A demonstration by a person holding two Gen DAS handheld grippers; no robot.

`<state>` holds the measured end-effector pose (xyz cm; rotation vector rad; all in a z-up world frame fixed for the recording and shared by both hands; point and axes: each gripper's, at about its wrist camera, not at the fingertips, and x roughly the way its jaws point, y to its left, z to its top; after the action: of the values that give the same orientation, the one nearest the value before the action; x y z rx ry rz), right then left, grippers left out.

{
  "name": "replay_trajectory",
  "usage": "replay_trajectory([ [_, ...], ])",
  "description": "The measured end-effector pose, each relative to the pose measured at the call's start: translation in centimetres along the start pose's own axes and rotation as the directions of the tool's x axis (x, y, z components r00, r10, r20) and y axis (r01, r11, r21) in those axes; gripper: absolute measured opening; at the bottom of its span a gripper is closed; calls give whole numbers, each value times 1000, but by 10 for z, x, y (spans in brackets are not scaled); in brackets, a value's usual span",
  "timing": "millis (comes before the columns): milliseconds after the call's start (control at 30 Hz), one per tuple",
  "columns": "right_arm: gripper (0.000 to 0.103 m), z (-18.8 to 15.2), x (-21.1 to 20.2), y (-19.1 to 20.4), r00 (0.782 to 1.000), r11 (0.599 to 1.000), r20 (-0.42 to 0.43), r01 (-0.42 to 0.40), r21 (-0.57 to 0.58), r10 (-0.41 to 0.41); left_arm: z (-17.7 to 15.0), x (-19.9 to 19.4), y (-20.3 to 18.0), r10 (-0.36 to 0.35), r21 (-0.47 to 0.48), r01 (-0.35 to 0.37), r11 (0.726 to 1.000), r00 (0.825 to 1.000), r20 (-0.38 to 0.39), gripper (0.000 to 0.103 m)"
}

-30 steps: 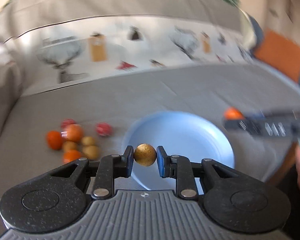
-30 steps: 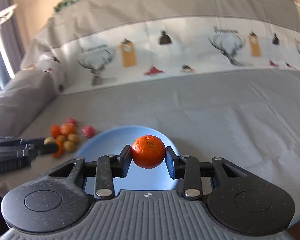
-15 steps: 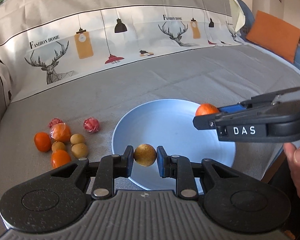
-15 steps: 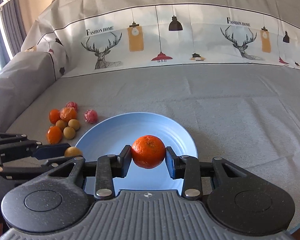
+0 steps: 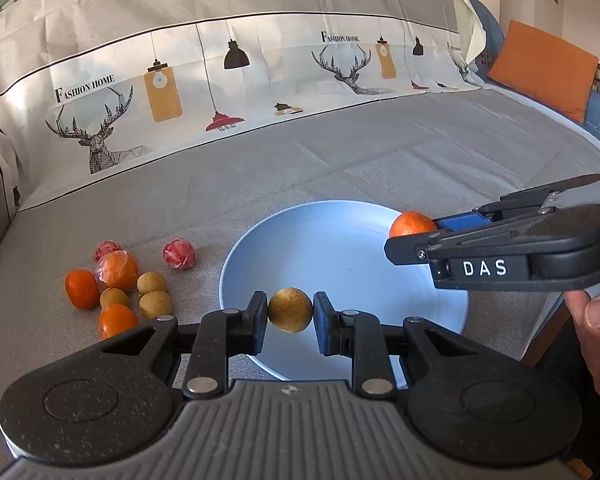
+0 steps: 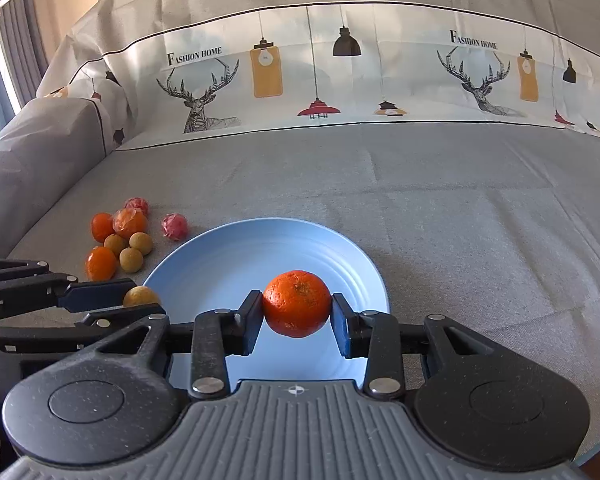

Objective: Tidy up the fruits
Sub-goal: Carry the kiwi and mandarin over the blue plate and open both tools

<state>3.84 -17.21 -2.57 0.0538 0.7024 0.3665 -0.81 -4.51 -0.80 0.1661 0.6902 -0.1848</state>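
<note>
My left gripper [image 5: 290,312] is shut on a small tan round fruit [image 5: 290,309], held above the near left rim of the light blue plate [image 5: 340,256]. My right gripper [image 6: 296,305] is shut on an orange mandarin [image 6: 297,303], held above the plate [image 6: 228,256]. The right gripper also shows in the left wrist view [image 5: 414,234] over the plate's right rim, with the mandarin [image 5: 411,224]. The left gripper [image 6: 140,300] shows in the right wrist view with the tan fruit [image 6: 139,295]. The plate holds nothing.
A cluster of fruits lies on the grey sofa cover left of the plate: orange mandarins [image 5: 81,289], tan round fruits [image 5: 155,305], red wrapped ones [image 5: 179,254]. The printed sofa back [image 5: 220,92] rises behind. An orange cushion [image 5: 540,68] sits far right.
Both grippers have settled over the plate after a fast swing a second ago. The right gripper came in over the plate's right rim. Both keep hold of their fruits.
</note>
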Motion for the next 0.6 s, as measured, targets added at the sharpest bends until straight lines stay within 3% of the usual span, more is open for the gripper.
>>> replay_trajectory([
  [600,38,0,-2,3,1000,1000,7,-5,-27,5,0,0,-2,-2,6,2,1000,1000,4,27],
])
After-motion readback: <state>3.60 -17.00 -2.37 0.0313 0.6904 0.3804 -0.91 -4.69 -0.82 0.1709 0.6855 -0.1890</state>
